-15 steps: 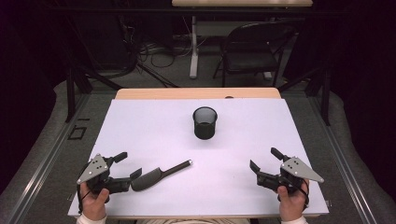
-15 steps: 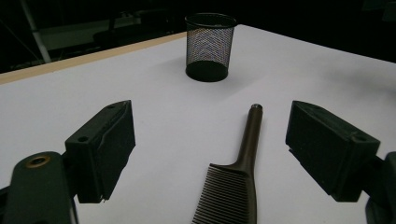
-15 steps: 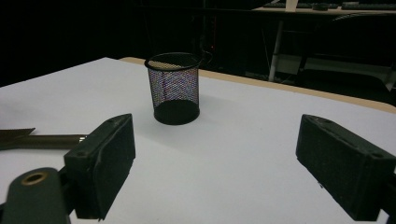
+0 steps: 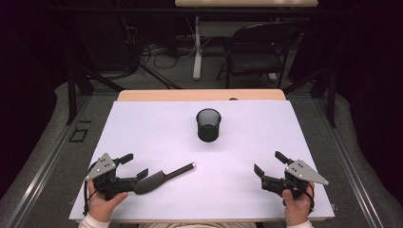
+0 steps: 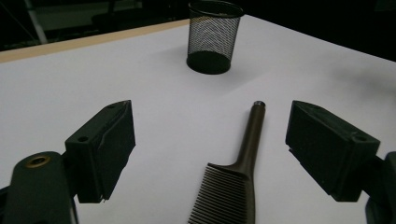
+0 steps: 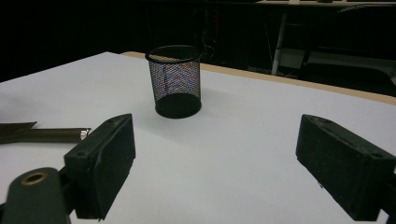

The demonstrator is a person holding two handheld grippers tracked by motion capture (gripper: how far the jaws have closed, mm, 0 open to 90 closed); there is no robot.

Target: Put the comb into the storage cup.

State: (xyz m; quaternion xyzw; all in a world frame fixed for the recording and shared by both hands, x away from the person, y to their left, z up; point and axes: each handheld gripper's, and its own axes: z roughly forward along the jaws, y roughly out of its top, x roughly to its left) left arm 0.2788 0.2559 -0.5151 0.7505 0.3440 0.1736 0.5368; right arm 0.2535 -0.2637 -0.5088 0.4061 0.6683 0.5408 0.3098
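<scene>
A dark comb point(image 4: 161, 177) with a long thin handle lies flat on the white table top point(image 4: 266, 128), near the front left. My left gripper point(image 4: 134, 165) stands open just left of it, jaws either side of the comb's toothed end point(image 5: 229, 196) without touching it. An upright black mesh cup point(image 4: 208, 124) stands in the middle of the table, and it appears ahead in the left gripper view point(image 5: 213, 35) and the right gripper view point(image 6: 176, 79). Near the front right corner my right gripper point(image 4: 269, 163) is open with nothing between its jaws.
The comb's handle tip point(image 6: 70, 135) shows at the left of the right gripper view. Beyond the table's wooden far edge point(image 4: 199, 95) stand a black chair point(image 4: 256, 52) and a table leg point(image 4: 197, 47) on a dark floor with cables.
My left gripper has crept slightly forward toward the comb. The comb, the cup and my right gripper stay where they were.
</scene>
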